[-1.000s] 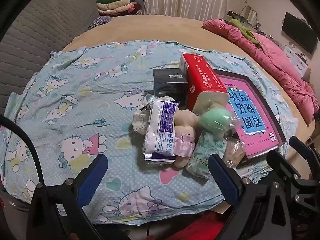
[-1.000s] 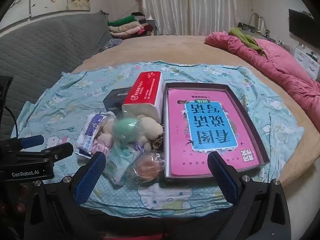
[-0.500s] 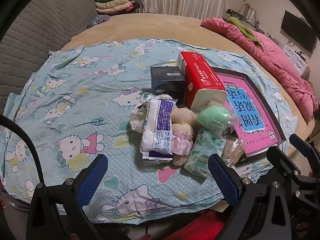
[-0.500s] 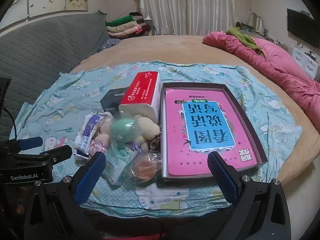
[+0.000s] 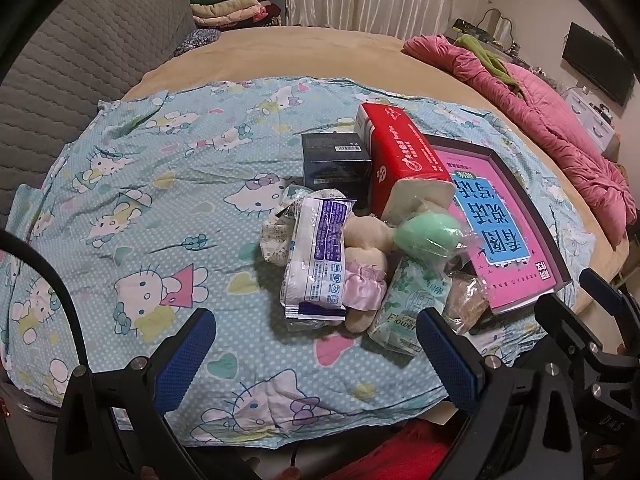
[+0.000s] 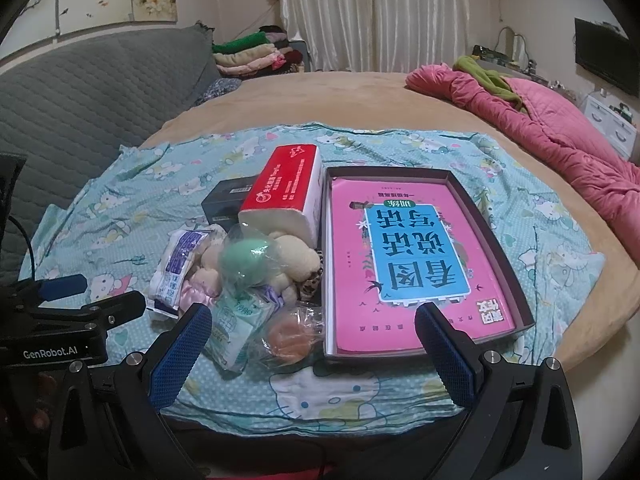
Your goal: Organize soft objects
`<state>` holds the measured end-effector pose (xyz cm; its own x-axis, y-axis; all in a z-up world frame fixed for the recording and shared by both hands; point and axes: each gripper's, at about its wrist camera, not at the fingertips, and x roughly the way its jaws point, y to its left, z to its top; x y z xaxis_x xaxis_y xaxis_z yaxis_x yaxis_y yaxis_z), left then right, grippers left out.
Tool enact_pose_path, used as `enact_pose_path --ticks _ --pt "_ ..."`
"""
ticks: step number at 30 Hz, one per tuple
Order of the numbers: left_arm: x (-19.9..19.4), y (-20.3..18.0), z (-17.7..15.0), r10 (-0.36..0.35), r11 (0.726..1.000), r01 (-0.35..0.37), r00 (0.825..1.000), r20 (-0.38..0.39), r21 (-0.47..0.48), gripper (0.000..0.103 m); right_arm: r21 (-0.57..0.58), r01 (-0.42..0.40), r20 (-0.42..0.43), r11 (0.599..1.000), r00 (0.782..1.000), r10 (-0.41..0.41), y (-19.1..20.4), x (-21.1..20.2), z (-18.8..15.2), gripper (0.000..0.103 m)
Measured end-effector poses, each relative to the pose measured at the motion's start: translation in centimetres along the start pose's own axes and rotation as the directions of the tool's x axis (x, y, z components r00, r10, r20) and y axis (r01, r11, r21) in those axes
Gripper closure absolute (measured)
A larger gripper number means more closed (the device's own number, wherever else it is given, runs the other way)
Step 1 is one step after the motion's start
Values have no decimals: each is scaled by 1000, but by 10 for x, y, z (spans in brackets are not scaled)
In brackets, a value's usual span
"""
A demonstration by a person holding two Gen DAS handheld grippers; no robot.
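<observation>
Claws (image 5: 314, 354) (image 6: 314, 354) both spread empty; orange bagged ball (image 6: 287, 339) clear only from right wrist.

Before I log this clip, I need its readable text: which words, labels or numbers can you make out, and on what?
"GenRobot.AI": on the left gripper's body.
"Flower": on the green tissue pack.
"看图说话写话": on the pink book, printed upside down from here.
"训练": green badge on that book.
Red tissue box: white print too blurred to read.
Black box: barcode label unreadable.
White and purple packet: text too small.
</observation>
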<state>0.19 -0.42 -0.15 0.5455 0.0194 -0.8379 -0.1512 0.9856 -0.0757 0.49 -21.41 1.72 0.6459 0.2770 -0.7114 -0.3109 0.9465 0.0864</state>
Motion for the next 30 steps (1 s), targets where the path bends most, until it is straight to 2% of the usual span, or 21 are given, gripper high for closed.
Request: enact_pose_path --ticks 14,30 --pt "-1 -1 0 -2 1000 2 1000 3 -2 2 -12 3 1 1000 1000 -3 3 -1 1 2" --pt "1 6 1 -50 998 50 999 4 -39 2 -12 1 0 1000 1000 -1 2 1 0 2"
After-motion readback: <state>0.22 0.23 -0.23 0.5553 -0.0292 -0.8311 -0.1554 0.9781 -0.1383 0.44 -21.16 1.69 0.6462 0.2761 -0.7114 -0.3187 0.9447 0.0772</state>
